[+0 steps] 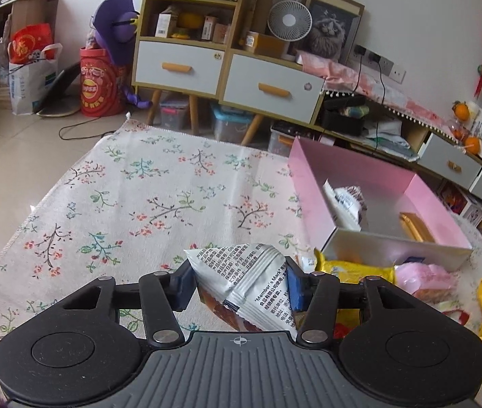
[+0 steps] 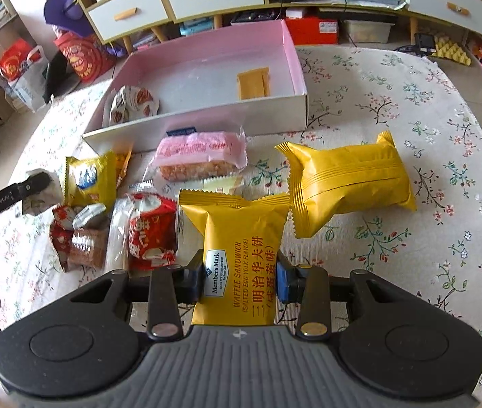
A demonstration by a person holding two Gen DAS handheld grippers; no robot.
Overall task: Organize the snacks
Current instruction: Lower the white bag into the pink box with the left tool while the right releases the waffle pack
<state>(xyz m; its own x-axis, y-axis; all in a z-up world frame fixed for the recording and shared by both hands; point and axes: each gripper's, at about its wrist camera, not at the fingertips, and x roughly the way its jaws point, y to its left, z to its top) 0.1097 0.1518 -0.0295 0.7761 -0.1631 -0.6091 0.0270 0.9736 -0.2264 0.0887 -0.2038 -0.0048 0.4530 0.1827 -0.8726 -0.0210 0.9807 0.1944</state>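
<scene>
My left gripper [image 1: 241, 282] is shut on a silver-white snack packet [image 1: 251, 272] with printed text, held just above the floral cloth [image 1: 139, 197]. A pink box [image 1: 312, 197] lies ahead to the right with a white-brown packet [image 1: 346, 200] and a flat orange packet [image 1: 414, 226] inside. My right gripper [image 2: 241, 282] is shut on a yellow waffle sandwich packet [image 2: 241, 234], which stands upright between the blue pads. In the right wrist view the pink box [image 2: 207, 125] sits just beyond a pile of snacks.
Loose snacks lie on the cloth: a second yellow packet [image 2: 349, 183] to the right, a pink cake packet [image 2: 200, 153], a red packet [image 2: 150, 234] and a small yellow packet [image 2: 88, 180]. Cabinets [image 1: 227, 71] and storage bins stand behind the table.
</scene>
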